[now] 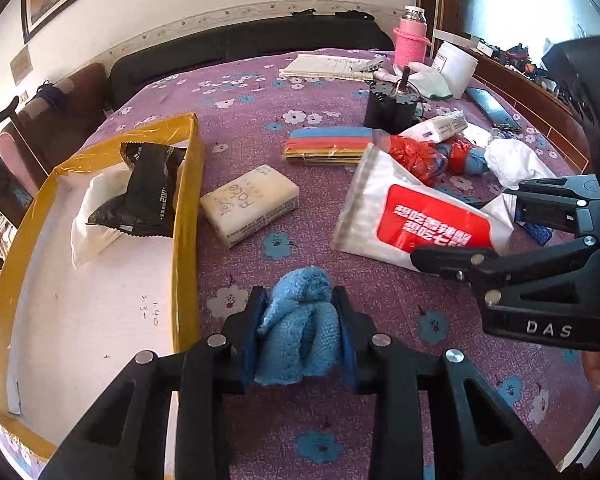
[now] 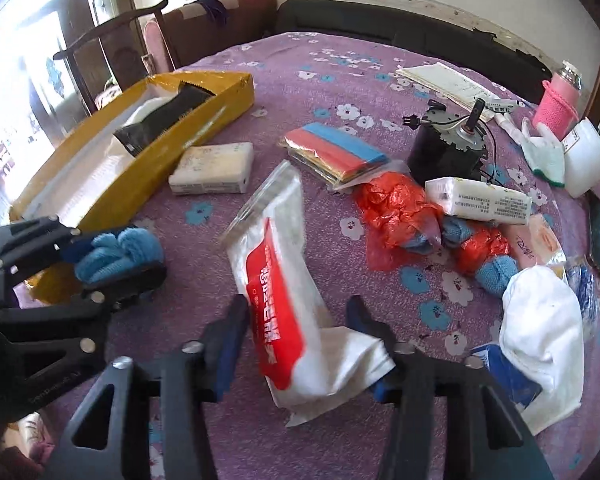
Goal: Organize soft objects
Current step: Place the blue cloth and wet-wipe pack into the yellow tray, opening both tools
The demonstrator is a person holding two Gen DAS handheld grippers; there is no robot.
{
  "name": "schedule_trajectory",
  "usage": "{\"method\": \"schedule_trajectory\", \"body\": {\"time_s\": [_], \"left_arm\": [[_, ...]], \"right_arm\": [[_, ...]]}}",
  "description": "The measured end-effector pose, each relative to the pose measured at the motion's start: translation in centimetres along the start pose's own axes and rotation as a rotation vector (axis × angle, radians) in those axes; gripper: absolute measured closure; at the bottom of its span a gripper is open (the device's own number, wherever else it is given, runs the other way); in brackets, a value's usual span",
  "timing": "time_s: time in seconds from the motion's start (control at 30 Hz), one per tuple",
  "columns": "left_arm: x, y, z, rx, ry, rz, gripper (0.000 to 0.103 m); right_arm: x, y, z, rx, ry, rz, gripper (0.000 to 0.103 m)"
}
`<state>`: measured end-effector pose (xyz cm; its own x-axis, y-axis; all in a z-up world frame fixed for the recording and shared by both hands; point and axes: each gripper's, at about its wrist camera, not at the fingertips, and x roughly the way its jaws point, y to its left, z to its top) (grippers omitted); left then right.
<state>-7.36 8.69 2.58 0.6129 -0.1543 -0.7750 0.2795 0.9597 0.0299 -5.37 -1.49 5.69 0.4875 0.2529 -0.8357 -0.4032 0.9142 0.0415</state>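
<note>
Left gripper (image 1: pixel 300 304) pinched the soft, light towel (image 1: pixel 300 320) mid-fold; right gripper (image 2: pixel 300 320) clamped the slippery pouch (image 2: pixel 284 280) | tray (image 1: pixel 184 184) alongside.

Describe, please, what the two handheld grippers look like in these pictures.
Both are matte black plastic linkages with triangular cut-outs and round silver rivets at the joints. The left gripper and right gripper carry blue pads on their fingers. White letters "DAS" mark the right gripper's body. No cables or sleeves show.
</note>
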Motion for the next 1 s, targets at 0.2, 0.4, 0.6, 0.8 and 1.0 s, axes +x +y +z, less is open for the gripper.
{"method": "schedule_trajectory", "body": {"time_s": [0.2,0.4,0.6,0.8,1.0], "left_arm": [[-1.3,-0.4,0.0,0.002,-0.031,-0.019,0.072],[-3.7,0.3,-0.2,-0.016,-0.079,-0.037,0.072],[-7.5,3.7,0.3,-0.083,-0.160,-0.061,0.071],[-9.5,11.6,1.9,-0.203,-0.191,-0.004,0.071],[-7.7,18.7,2.6,-0.320,-0.152,0.008,0.071]], "right_arm": [[-1.7,0.6,0.0,0.013,-0.041,-0.012,0.059],[-4.0,1.7,0.4,0.008,-0.086,-0.032,0.059],[-5.8,2.6,1.7,0.027,-0.127,-0.018,0.059],[-6.7,3.7,4.5,0.068,-0.160,0.093,0.059],[-4.4,6.2,7.4,0.076,-0.124,0.186,0.059]]}}
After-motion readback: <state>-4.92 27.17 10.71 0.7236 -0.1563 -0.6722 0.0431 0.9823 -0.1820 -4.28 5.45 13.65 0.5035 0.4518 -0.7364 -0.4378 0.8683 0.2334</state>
